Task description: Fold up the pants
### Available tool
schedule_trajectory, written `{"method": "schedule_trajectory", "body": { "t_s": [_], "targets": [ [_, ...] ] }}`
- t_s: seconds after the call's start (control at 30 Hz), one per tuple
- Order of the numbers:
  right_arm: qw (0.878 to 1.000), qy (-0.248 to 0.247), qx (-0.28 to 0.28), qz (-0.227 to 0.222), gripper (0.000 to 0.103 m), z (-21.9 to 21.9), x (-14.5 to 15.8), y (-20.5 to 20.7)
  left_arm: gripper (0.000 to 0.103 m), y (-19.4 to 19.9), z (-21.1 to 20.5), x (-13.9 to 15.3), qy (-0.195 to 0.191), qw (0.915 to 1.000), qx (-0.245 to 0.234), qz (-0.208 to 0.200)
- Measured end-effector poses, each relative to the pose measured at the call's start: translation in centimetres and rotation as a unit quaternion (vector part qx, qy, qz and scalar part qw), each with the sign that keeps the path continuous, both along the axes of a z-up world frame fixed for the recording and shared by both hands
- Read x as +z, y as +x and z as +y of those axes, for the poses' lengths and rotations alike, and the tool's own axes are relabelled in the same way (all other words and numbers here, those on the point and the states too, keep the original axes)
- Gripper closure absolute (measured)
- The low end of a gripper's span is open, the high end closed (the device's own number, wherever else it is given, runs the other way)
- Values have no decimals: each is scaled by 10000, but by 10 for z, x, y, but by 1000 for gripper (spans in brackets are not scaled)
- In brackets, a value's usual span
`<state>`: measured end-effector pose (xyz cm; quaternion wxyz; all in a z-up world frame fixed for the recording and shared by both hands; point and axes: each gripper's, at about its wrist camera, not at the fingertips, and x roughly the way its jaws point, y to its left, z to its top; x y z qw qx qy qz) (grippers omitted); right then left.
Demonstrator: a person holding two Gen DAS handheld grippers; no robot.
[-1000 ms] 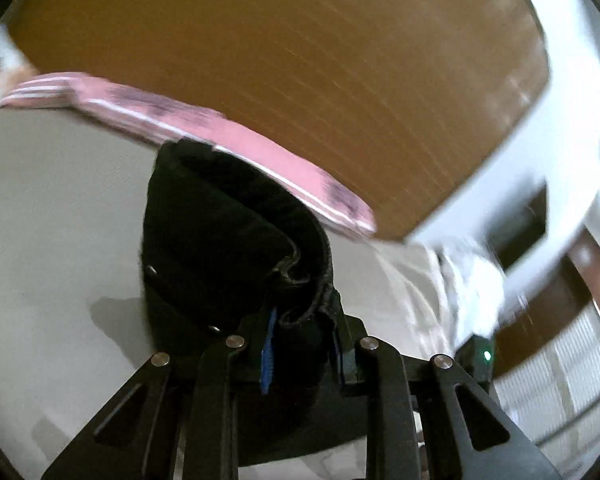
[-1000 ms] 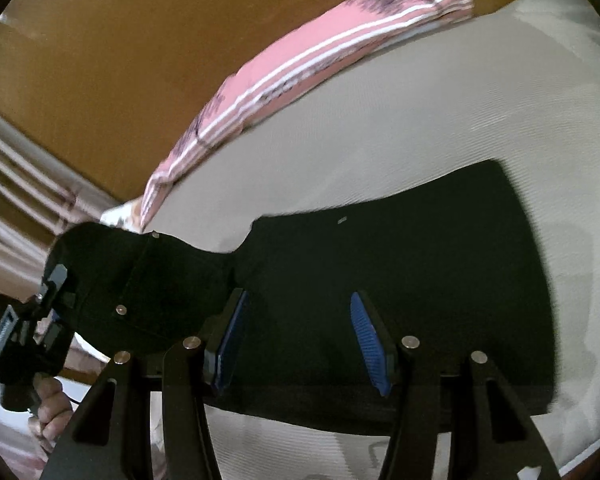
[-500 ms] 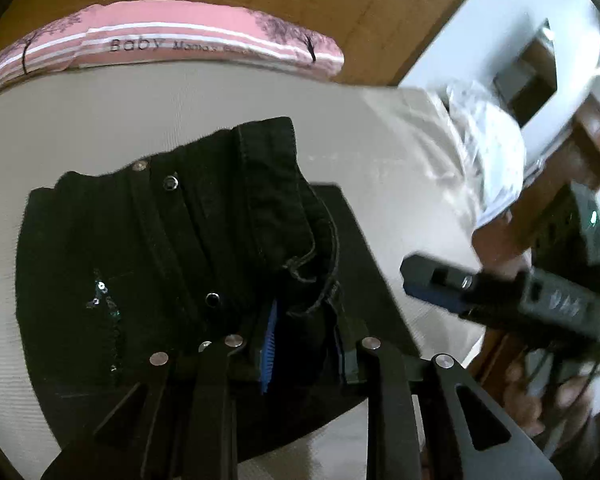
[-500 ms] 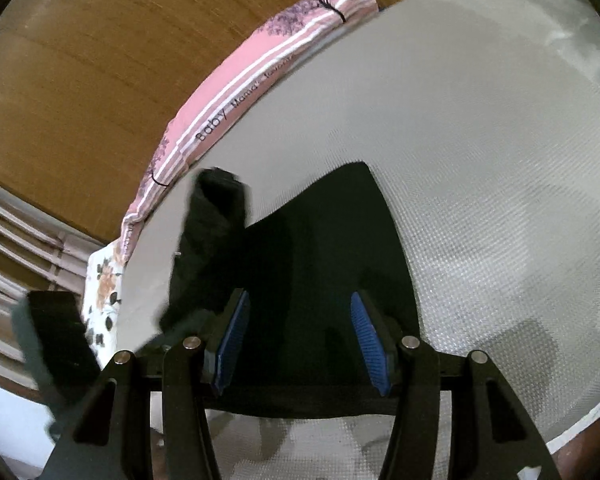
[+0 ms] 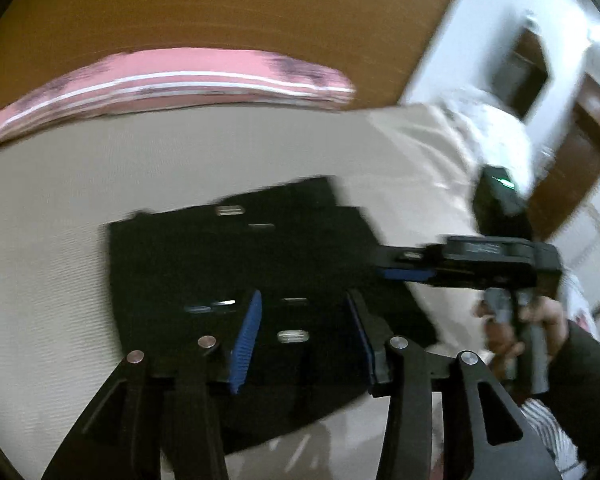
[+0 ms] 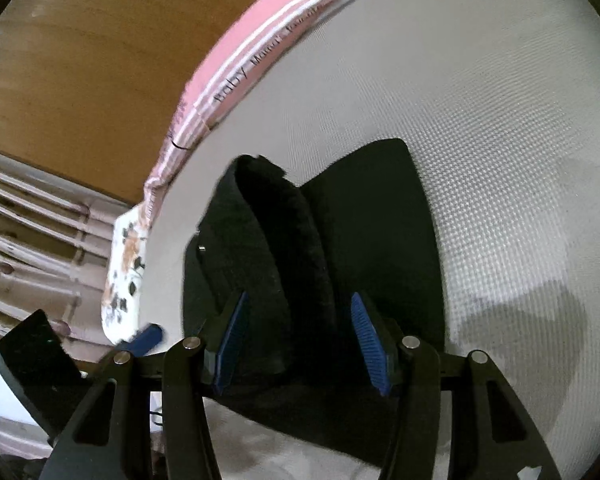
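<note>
Left gripper [image 5: 306,332]: blue ribbed pads [image 5: 246,340] apart, jaws opening, black fabric showing below and between them but neither pad pressing on it, so nothing pinched. Right gripper [image 6: 300,344]: blue pads [image 6: 366,344] spread wide, a raised ridge of the black fabric standing up between them; whether the pads touch that ridge cannot be told, it looks loose in the gap. Black denim pants [image 5: 236,256] lie folded into a rough rectangle on the off-white woven bed sheet [image 5: 52,240], silver rivets showing on the top layer; view blurred. In the right wrist view the pants [image 6: 364,224] lie partly flat, with one fold humped up toward the near edge. In the left wrist view the right gripper body pokes in from the right, its tip at the right edge of the pants, held by a person's hand [image 5: 536,328] in a dark sleeve. Far side: pink striped pillow [image 5: 172,80] along the sheet's edge, against a brown wooden headboard [image 5: 220,4]. A floral cloth [image 6: 126,272] sits at the left edge of the sheet in the right wrist view.
</note>
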<state>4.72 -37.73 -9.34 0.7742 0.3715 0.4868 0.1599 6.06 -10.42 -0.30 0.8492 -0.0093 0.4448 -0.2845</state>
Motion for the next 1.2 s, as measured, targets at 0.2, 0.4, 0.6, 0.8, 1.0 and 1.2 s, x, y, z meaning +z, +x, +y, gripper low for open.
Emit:
{"method": "schedule_trajectory", "body": {
  "t_s": [0.2, 0.4, 0.6, 0.8, 1.0, 1.2],
  "targets": [
    [9991, 1, 415, -18, 52, 5, -9, 20, 58, 29, 67, -30, 298, 9914, 1186, 471],
    [9963, 207, 810, -204, 52, 19, -17, 41, 58, 41, 102, -59, 463, 9788, 1803, 858],
    [9938, 376, 1032, -185, 77, 43, -23, 52, 58, 40, 123, -70, 298, 9694, 2116, 1209],
    [9967, -3, 670, -467, 90, 53, 28, 29, 58, 38, 125, -63, 179, 9735, 1989, 1116],
    [9941, -520, 401, -868, 91, 48, 82, 5, 58, 40, 113, -50, -66, 9796, 1743, 1001],
    [9952, -750, -267, -573, 91, 0, 69, -2, 58, 41, 88, -43, -101, 9865, 1363, 902]
  ]
}}
